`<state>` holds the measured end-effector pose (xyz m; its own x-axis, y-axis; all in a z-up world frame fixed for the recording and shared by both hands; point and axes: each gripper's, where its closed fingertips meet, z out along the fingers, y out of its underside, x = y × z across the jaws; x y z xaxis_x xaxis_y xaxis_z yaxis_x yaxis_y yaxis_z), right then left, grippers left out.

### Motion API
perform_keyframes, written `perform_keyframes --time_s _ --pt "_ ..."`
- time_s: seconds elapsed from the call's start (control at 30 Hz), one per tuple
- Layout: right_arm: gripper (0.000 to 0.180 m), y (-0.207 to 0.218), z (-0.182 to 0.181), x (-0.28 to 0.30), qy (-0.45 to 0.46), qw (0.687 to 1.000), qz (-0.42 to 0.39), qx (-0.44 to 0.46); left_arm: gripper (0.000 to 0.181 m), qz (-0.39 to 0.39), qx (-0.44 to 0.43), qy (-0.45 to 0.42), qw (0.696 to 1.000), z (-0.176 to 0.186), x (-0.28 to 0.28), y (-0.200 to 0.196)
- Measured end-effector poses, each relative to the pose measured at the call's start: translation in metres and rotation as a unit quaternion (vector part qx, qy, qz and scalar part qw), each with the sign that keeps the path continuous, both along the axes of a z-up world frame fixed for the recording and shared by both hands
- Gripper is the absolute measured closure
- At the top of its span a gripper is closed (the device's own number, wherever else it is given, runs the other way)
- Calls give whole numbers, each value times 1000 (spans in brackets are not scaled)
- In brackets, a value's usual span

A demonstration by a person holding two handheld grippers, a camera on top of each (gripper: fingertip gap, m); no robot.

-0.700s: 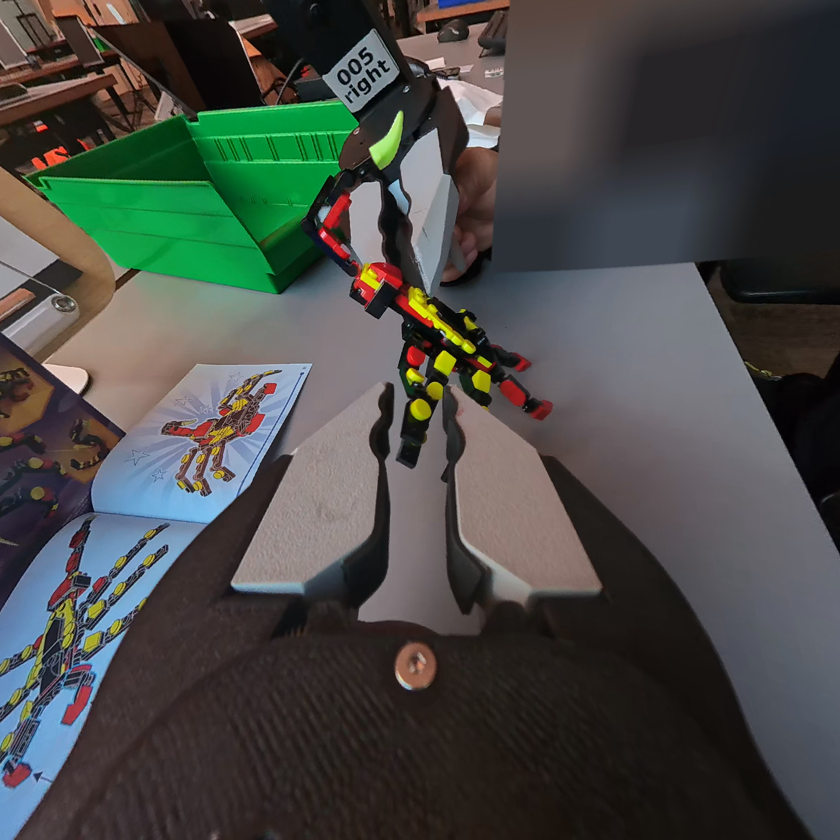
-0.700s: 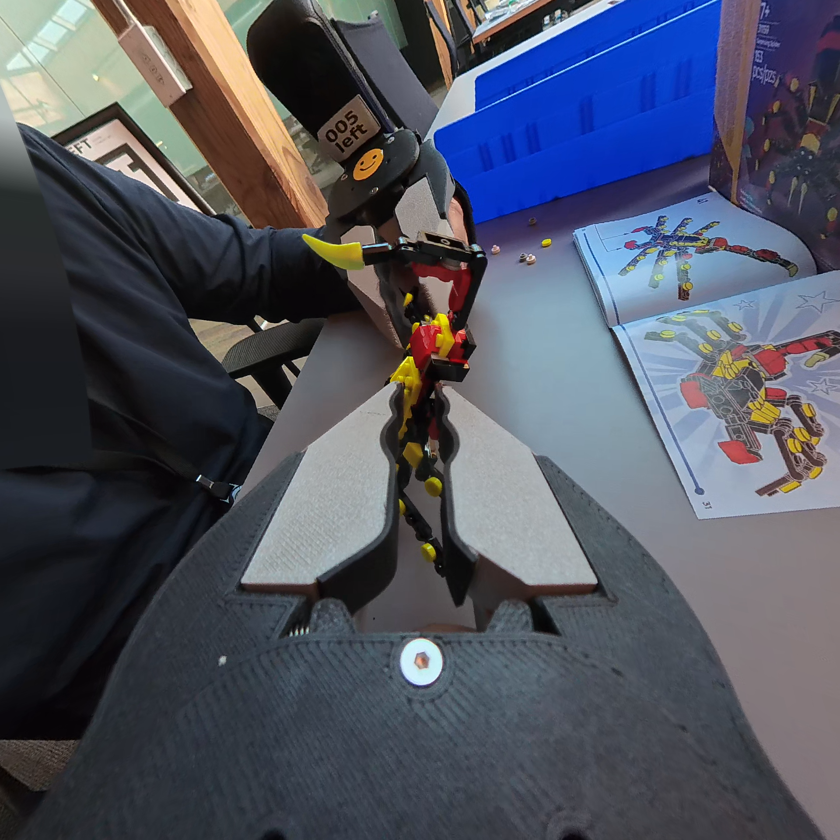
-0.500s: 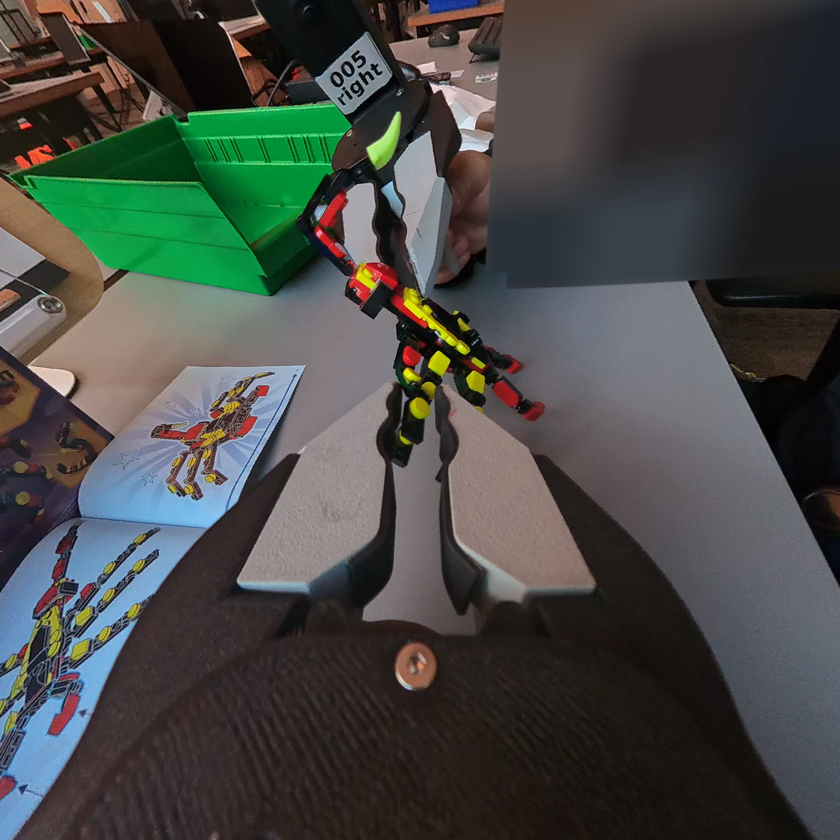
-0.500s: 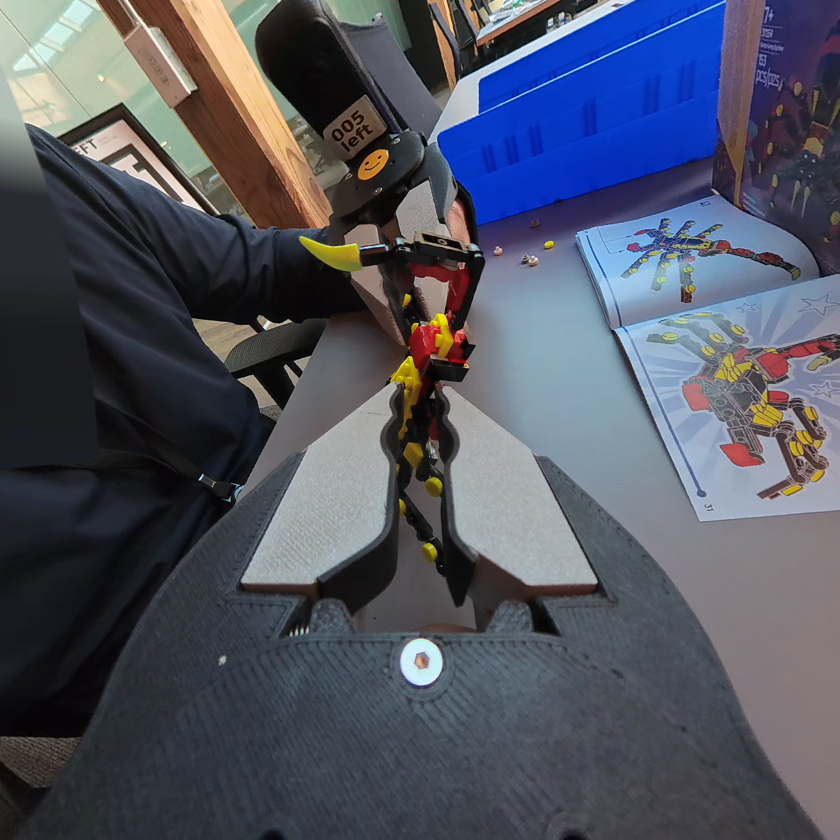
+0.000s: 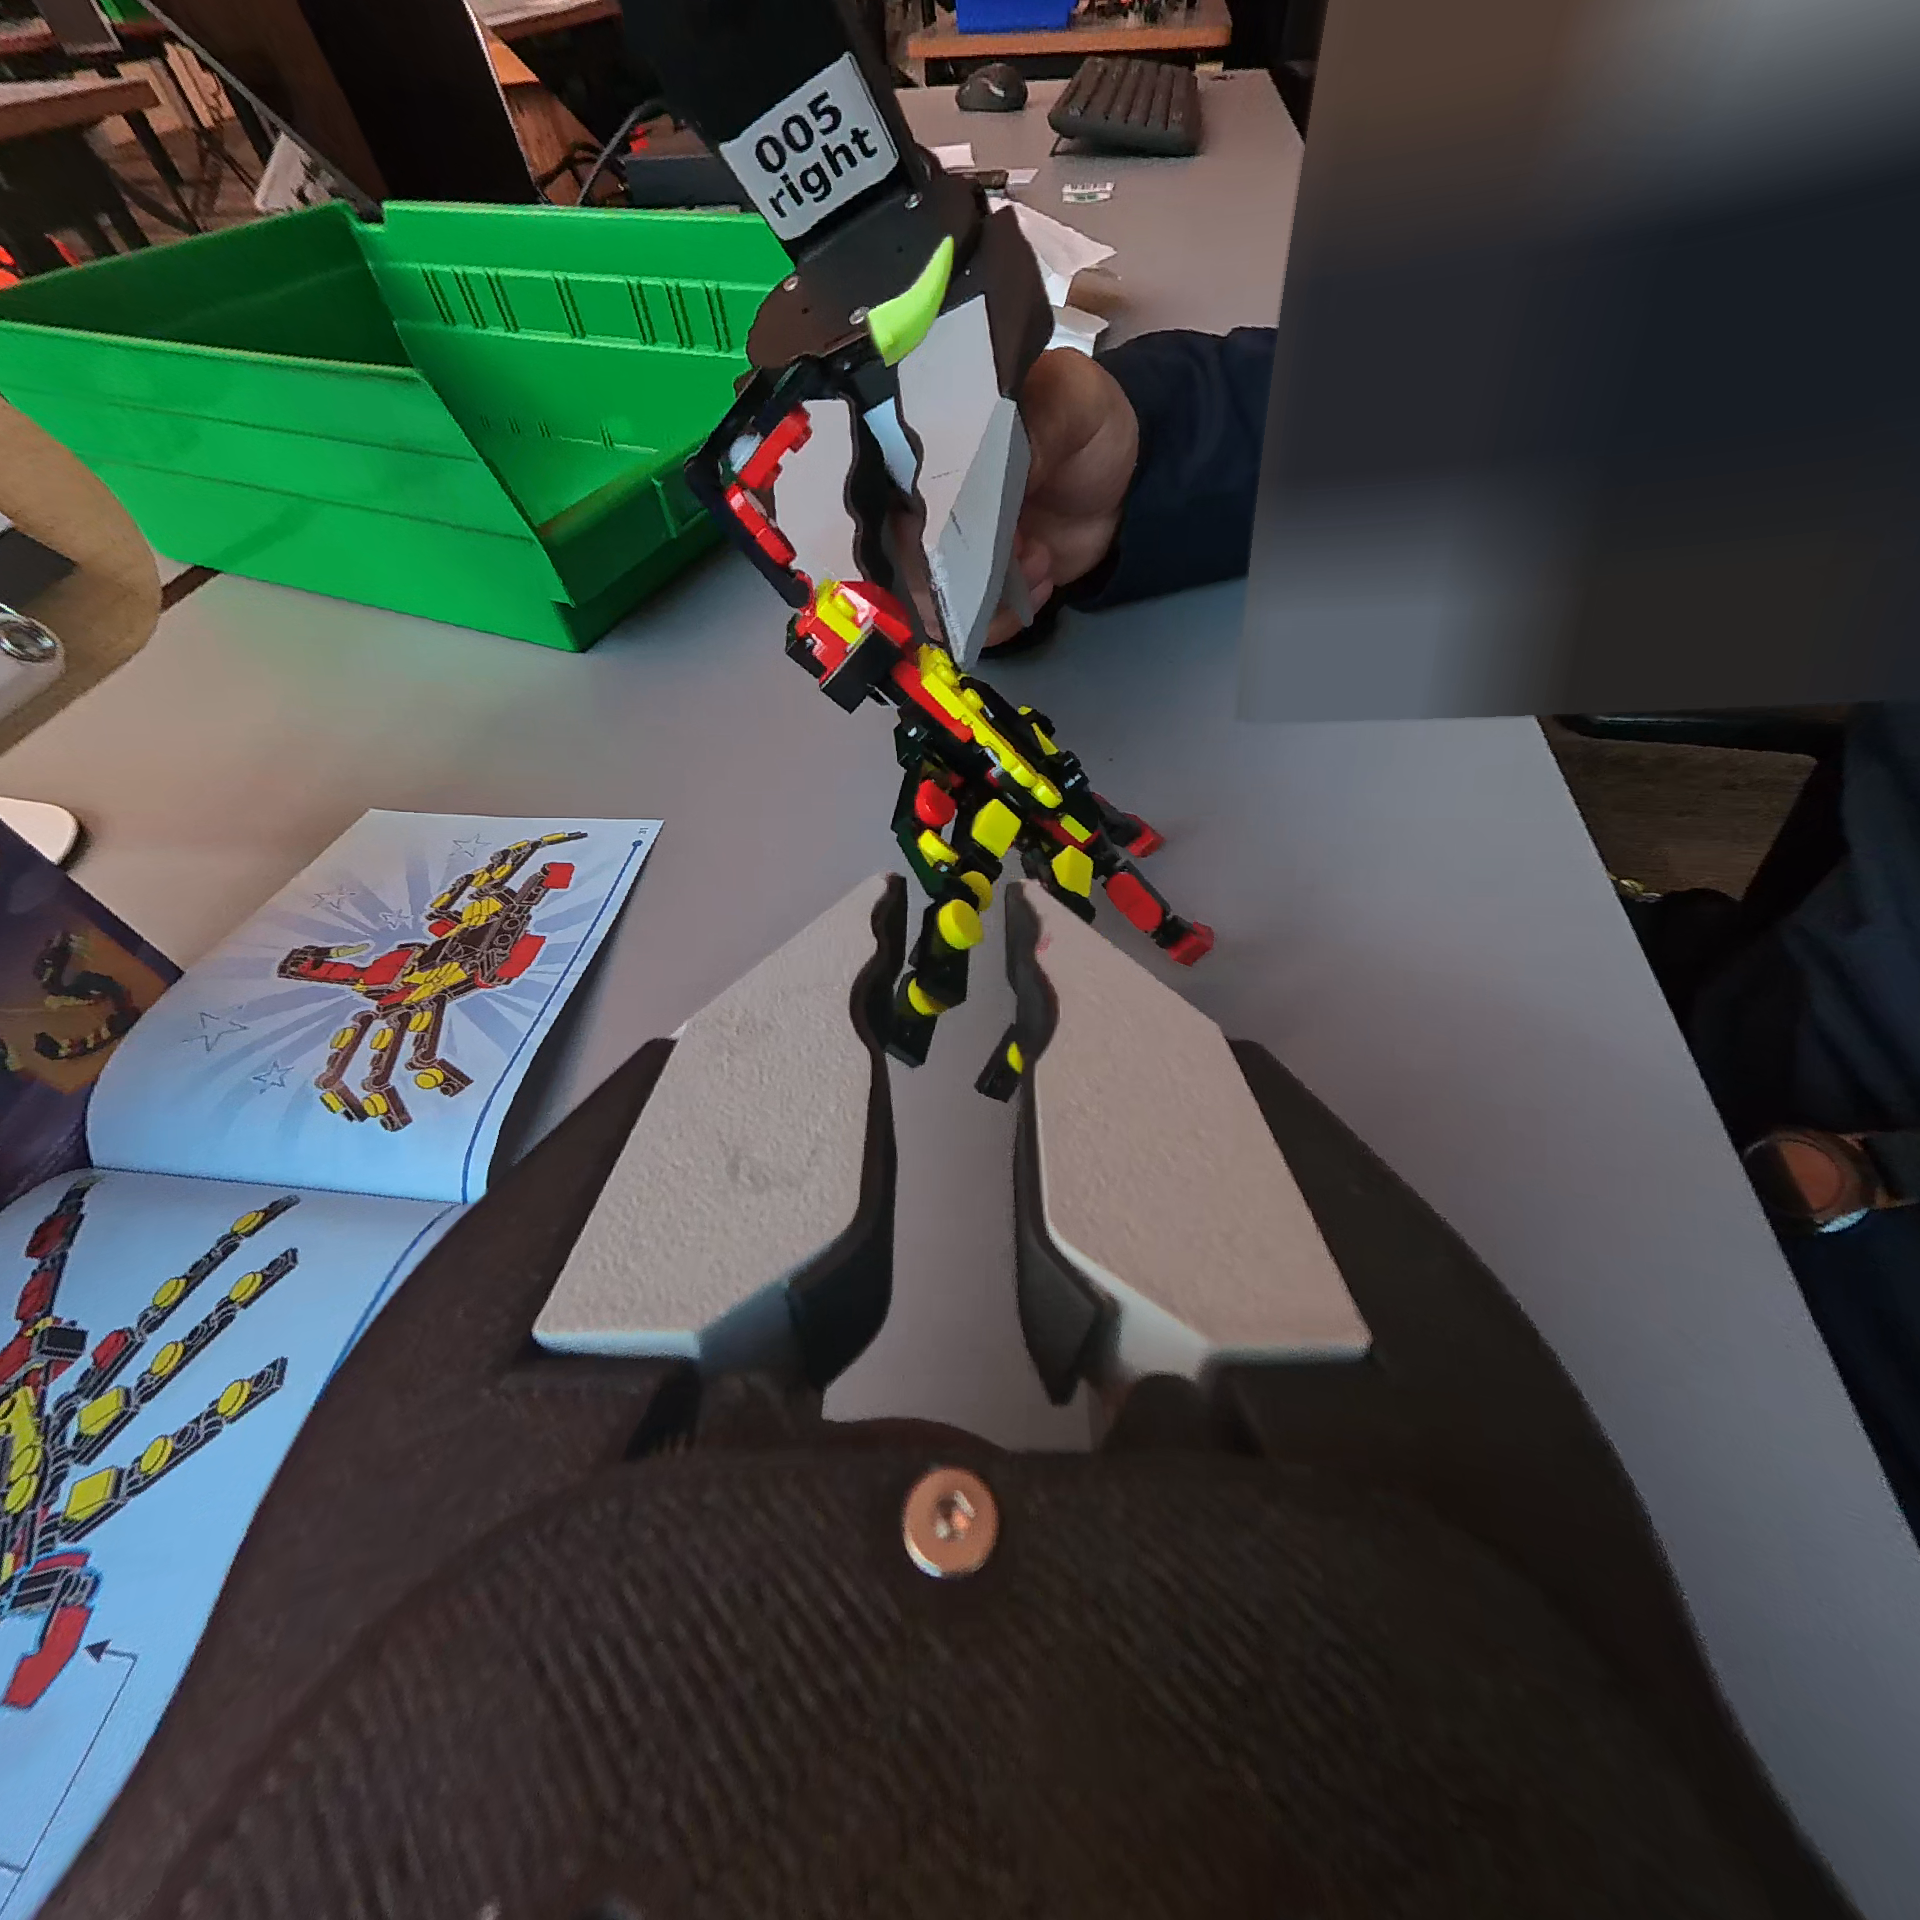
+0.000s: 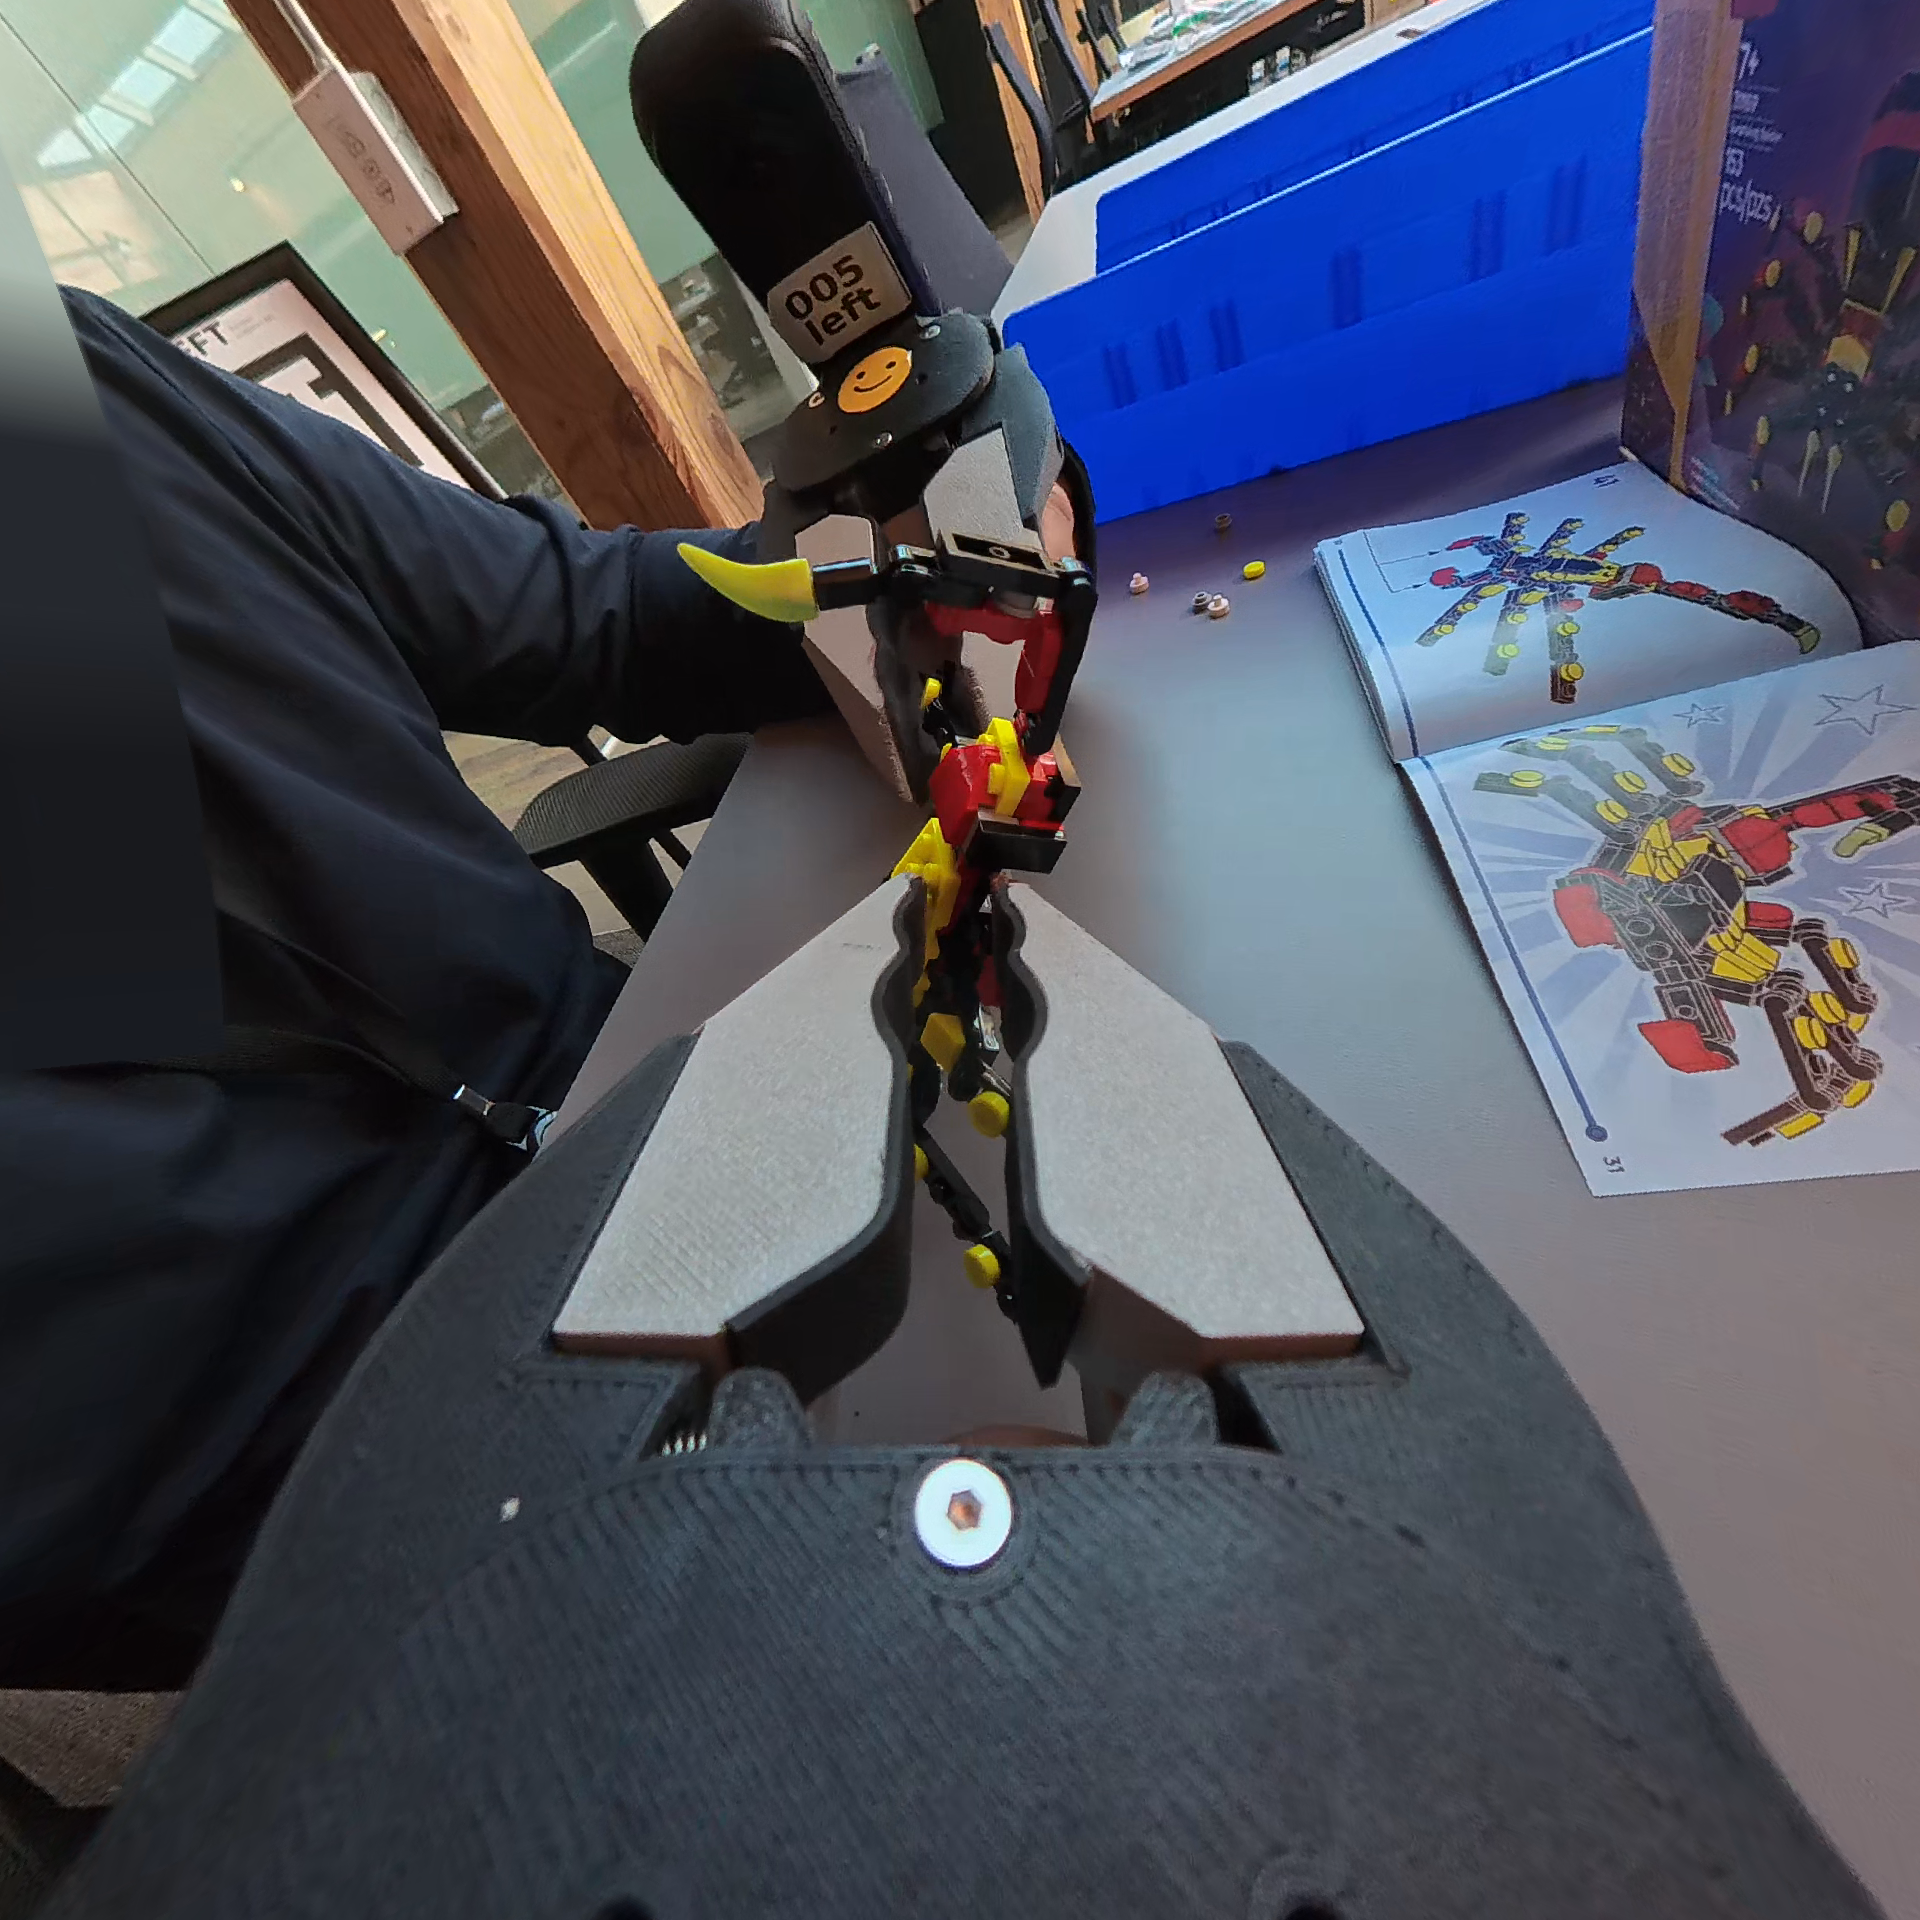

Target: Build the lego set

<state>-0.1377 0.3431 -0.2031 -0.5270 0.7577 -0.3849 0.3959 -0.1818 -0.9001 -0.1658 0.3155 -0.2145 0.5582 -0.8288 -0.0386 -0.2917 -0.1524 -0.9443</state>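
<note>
— Where's the lego model (image 5: 966, 769)?

— Up off the grey table (image 5: 1351, 935), pinched between the tips of the right gripper (image 6: 958, 902), which is clamped on its body (the tail curls up beyond the fingertips).

— And the left gripper (image 5: 948, 902)?

— Fingers parted a little, one dangling leg hanging in the gap; whether it touches them, I can't tell. The instruction booklet (image 5: 395, 997) lies open off to the left of those fingers.

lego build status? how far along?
Mostly built: the lego model has body, legs and curled tail joined, like the booklet picture. In hand: right gripper clamps its body; left gripper straddles a leg, apparently not clamped. Left: loose studs on the table.
</note>
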Motion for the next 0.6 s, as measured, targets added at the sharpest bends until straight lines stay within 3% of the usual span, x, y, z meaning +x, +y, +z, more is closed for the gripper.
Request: perform_keyframes --time_s 0.2,0.6 --pt "172 3 0 0 3 1000 -8 6 160 -13 -24 4 1000 -5 2 -3" --pt "173 6 3 0 10 1000 -13 3 166 7 -75 -35 997 -5 -6 3"
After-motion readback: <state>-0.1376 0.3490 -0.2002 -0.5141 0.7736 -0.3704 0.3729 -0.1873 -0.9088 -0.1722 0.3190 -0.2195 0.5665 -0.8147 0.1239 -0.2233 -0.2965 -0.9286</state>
